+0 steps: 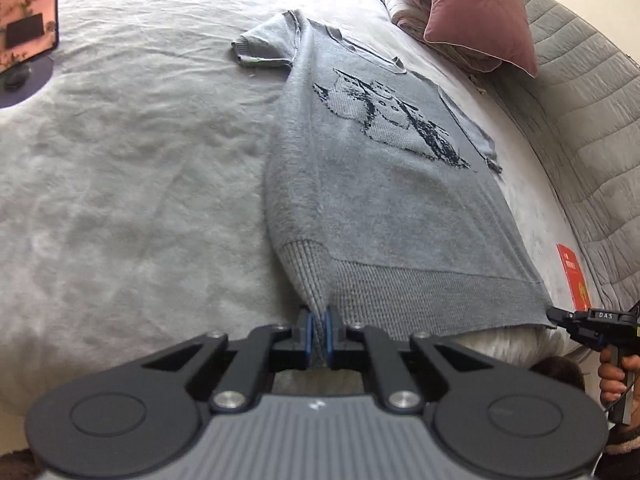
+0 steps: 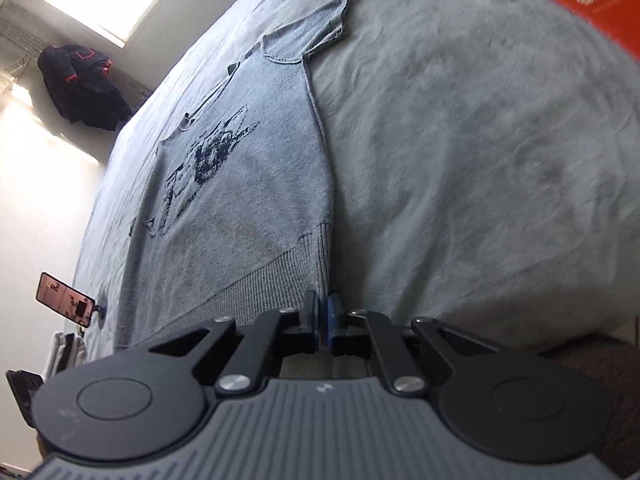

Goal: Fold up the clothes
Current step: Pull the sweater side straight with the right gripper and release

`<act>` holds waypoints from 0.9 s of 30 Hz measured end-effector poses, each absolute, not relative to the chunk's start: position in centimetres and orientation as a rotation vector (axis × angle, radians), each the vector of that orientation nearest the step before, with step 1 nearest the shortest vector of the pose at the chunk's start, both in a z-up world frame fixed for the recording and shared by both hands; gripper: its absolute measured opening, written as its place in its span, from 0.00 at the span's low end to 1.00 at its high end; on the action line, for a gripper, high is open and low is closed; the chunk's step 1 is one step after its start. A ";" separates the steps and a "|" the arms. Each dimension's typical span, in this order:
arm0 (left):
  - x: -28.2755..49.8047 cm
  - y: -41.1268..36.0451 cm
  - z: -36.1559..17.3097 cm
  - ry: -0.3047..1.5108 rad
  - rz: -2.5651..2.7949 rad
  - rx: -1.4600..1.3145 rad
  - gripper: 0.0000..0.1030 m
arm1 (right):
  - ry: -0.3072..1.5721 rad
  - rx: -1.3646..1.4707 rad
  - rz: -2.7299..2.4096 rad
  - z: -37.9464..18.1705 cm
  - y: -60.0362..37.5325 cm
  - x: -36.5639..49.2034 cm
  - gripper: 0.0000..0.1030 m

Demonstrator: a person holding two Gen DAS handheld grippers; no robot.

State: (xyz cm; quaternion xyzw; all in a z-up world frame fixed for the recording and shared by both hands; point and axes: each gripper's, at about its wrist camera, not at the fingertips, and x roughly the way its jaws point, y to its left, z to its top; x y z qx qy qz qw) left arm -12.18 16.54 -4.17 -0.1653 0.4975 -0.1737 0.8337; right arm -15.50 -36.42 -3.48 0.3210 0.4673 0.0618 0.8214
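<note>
A grey knitted short-sleeved sweater (image 1: 360,184) with a dark printed picture lies flat, front up, on the bed, collar far away and ribbed hem near me. My left gripper (image 1: 318,320) is shut on the hem's left corner, the knit pinched between its blue pads. In the right wrist view the same sweater (image 2: 248,184) stretches away, and my right gripper (image 2: 322,314) is shut on the hem's right corner. The right gripper (image 1: 560,318) also shows at the far right of the left wrist view, held by a hand (image 1: 616,376).
The pale grey bedsheet (image 1: 120,180) spreads wide to the left. Pillows and a rolled quilt (image 1: 460,12) sit beyond the collar, beside a padded grey headboard (image 1: 592,140). A red booklet (image 1: 572,276) lies on the bed right of the sweater. A phone on a stand (image 2: 66,300) stands left.
</note>
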 end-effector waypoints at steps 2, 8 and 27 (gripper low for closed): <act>-12.2 16.1 -4.4 1.077 -0.375 -0.316 0.06 | 1.013 0.649 0.119 -3.6 -36.3 -15.4 0.04; -11.8 15.3 -5.4 1.091 -0.371 -0.230 0.07 | 1.051 0.553 0.089 -4.2 -35.2 -14.6 0.05; -1.9 15.7 -3.1 1.029 -0.274 -0.282 0.54 | 1.016 0.468 0.083 0.5 -31.6 -7.7 0.39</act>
